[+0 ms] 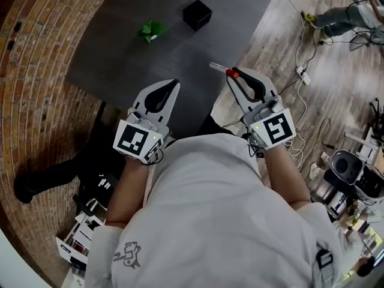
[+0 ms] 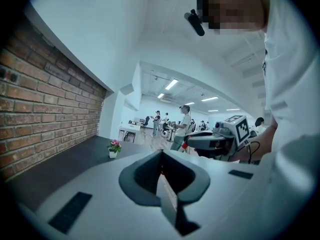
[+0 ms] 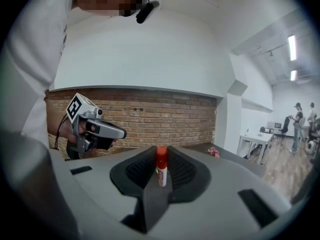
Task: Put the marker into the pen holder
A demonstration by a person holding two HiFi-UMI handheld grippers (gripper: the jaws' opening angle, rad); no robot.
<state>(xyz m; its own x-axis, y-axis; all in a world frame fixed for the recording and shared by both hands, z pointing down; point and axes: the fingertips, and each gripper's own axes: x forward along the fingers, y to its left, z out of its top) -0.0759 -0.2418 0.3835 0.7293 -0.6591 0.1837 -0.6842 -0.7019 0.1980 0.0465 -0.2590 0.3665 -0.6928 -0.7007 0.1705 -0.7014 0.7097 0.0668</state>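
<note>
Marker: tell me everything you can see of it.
The marker is a slim stick with a red cap and a white barrel bearing print too small to read; it looks like plastic. The right gripper is shut on it near the cap. It lies crosswise to the jaws, with the barrel sticking out to one side. It is held in the air, touching nothing else.

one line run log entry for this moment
right gripper: shut on marker | left gripper: shut, empty | pen holder: on table, untouched | step: marker not yet in holder
</note>
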